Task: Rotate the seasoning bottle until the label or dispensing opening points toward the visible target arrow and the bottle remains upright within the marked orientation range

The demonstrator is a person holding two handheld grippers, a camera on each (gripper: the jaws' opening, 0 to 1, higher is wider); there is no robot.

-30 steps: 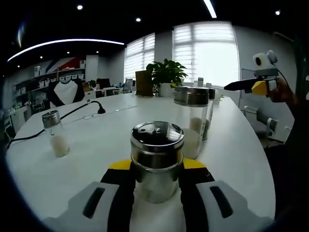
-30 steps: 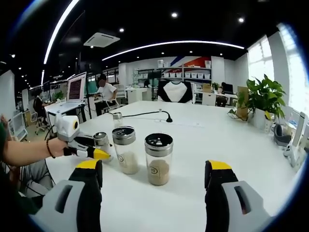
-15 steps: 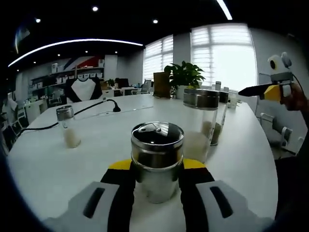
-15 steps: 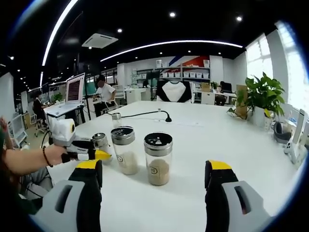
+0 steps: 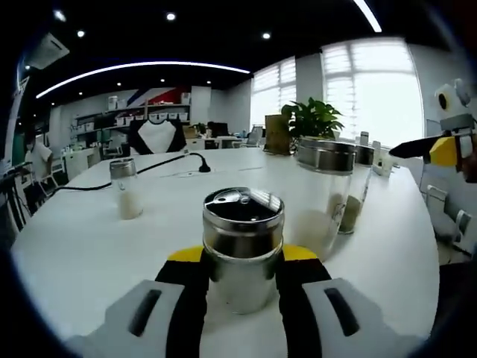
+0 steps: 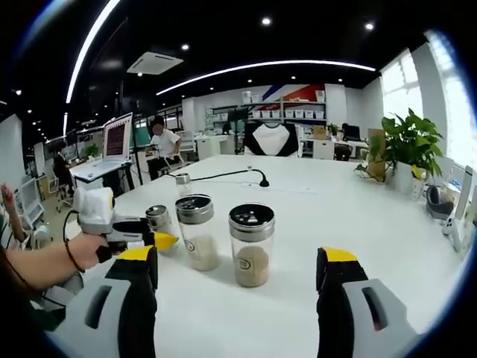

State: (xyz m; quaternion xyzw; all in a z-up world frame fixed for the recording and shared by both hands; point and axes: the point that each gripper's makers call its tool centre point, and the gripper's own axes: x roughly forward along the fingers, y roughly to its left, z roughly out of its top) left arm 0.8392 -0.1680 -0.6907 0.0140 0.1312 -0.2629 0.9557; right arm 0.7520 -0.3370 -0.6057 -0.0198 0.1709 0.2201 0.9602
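Left gripper (image 5: pixel 242 287) has jaws clamped on the seasoning bottle (image 5: pixel 242 246), dead centre at 6 o'clock in the left gripper view, upright on the white table (image 5: pixel 89 246). Right gripper (image 6: pixel 238 298) hangs with jaws wide and empty, at 6 o'clock in its own view.

No target arrow seen, so over- or under-rotation is likely. The grip sits low on the glass; a fast twist could tip the bottle or let it slip.

The tall shaker (image 5: pixel 322 198) at 2 o'clock stands just beside it, so a swing of the jaw may knock it. Open room lies toward 9 o'clock; the small shaker (image 5: pixel 127 188) is well apart. Table edge at 3 o'clock is near.
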